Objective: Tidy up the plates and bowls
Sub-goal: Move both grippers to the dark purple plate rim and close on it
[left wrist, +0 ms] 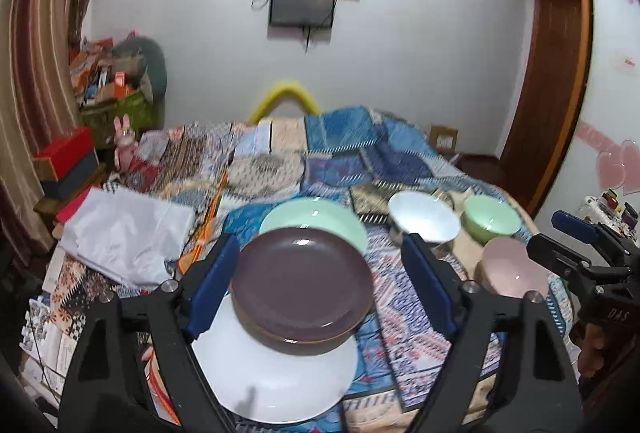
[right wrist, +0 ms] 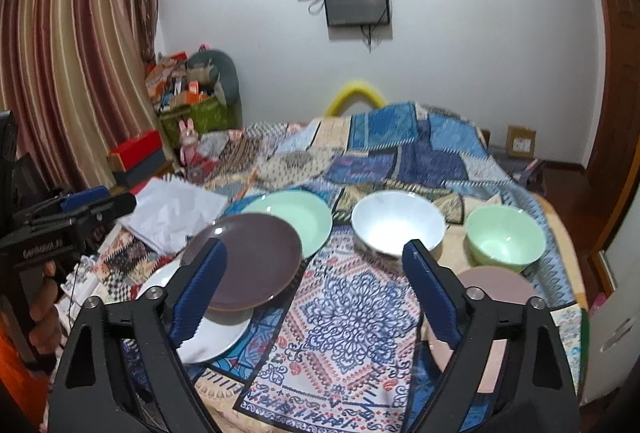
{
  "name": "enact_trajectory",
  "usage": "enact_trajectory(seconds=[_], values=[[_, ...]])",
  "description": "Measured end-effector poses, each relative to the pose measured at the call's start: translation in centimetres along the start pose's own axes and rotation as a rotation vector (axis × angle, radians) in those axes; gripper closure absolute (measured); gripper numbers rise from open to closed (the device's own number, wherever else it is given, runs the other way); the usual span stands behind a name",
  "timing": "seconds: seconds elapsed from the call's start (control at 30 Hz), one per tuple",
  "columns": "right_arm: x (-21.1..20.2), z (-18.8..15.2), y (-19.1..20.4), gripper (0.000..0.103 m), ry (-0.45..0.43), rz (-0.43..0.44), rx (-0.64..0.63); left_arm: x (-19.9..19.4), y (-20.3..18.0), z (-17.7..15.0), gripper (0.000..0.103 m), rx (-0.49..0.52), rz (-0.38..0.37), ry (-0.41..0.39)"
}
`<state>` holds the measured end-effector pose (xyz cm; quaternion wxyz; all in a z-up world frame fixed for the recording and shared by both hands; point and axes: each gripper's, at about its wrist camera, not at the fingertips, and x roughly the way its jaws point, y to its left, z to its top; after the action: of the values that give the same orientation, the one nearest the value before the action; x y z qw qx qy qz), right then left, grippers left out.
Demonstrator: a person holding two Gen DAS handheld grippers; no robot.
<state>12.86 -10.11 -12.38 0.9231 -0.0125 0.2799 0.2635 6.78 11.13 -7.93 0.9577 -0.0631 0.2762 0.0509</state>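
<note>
Brown plate [left wrist: 302, 275]: round, face up, slightly tilted, stacked on the white plate [left wrist: 276, 377] at the patchwork bedspread's [right wrist: 344, 313] near left. Green plate [left wrist: 316, 217] just behind it, flat.

Left gripper [left wrist: 320, 285]: jaws spread wide, flanking the brown plate, contact not discernible.

Right gripper [right wrist: 316, 297]: jaws spread, empty, over the bedspread.

White bowl [right wrist: 398, 229], green bowl [right wrist: 505, 238], pink bowl [right wrist: 494, 289]: upright, grouped at right.

White paper [left wrist: 124, 233]: left of the plates.
</note>
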Motion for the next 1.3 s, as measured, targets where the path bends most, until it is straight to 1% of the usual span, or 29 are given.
enact_trajectory(seconds=[0.07, 0.2, 0.3, 0.4, 0.47, 0.53, 0.63, 0.7, 0.77, 0.9, 1.03, 1.13, 1.17, 1.2, 1.3], values=[[1.3, -0.2, 0.1, 0.022, 0.032, 0.008, 0.0, 1.0, 1.1, 0.0, 0.033, -0.002, 0.013, 0.028], [3.4, -0.2, 0.5, 0.029, 0.084, 0.02, -0.009, 3.0, 3.3, -0.2, 0.036, -0.009, 0.025, 0.098], [4.9, -0.4, 0.9, 0.029, 0.118, 0.029, -0.015, 4.7, 4.9, -0.5, 0.037, -0.02, 0.028, 0.159], [6.2, -0.6, 1.2, 0.032, 0.145, 0.038, -0.02, 6.5, 6.0, -1.1, 0.038, -0.006, 0.04, 0.208], [7.2, -0.7, 1.4, 0.034, 0.164, 0.04, -0.023, 7.6, 6.7, -1.4, 0.042, -0.007, 0.038, 0.236], [8.3, -0.8, 1.5, 0.04, 0.182, 0.04, -0.022, 8.9, 7.7, -1.9, 0.046, -0.02, 0.03, 0.272], [9.4, -1.0, 1.6, 0.043, 0.197, 0.036, -0.02, 10.6, 8.7, -2.6, 0.047, -0.036, 0.036, 0.316], [10.2, -1.1, 1.6, 0.043, 0.211, 0.033, -0.015, 11.6, 9.1, -2.9, 0.049, -0.044, 0.033, 0.337], [11.2, -1.3, 1.5, 0.043, 0.237, 0.04, -0.008, 12.7, 9.8, -3.3, 0.054, -0.051, 0.032, 0.36], [13.1, -1.7, 1.8, 0.046, 0.277, 0.039, -0.017, 14.8, 10.8, -3.8, 0.058, -0.074, 0.014, 0.395], [14.7, -2.2, 1.9, 0.054, 0.319, 0.044, -0.015, 16.8, 11.7, -4.3, 0.063, -0.101, -0.014, 0.435], [15.8, -2.5, 1.7, 0.057, 0.343, 0.047, -0.006, 18.1, 11.9, -4.5, 0.069, -0.105, -0.026, 0.457], [16.1, -2.6, 1.7, 0.058, 0.351, 0.047, -0.006, 18.5, 12.0, -4.5, 0.07, -0.108, -0.03, 0.462], [16.3, -2.7, 1.7, 0.063, 0.355, 0.048, -0.006, 18.8, 12.1, -4.6, 0.07, -0.111, -0.036, 0.463], [17.0, -2.9, 1.7, 0.069, 0.377, 0.063, -0.001, 19.6, 12.2, -4.7, 0.071, -0.118, -0.056, 0.47]])
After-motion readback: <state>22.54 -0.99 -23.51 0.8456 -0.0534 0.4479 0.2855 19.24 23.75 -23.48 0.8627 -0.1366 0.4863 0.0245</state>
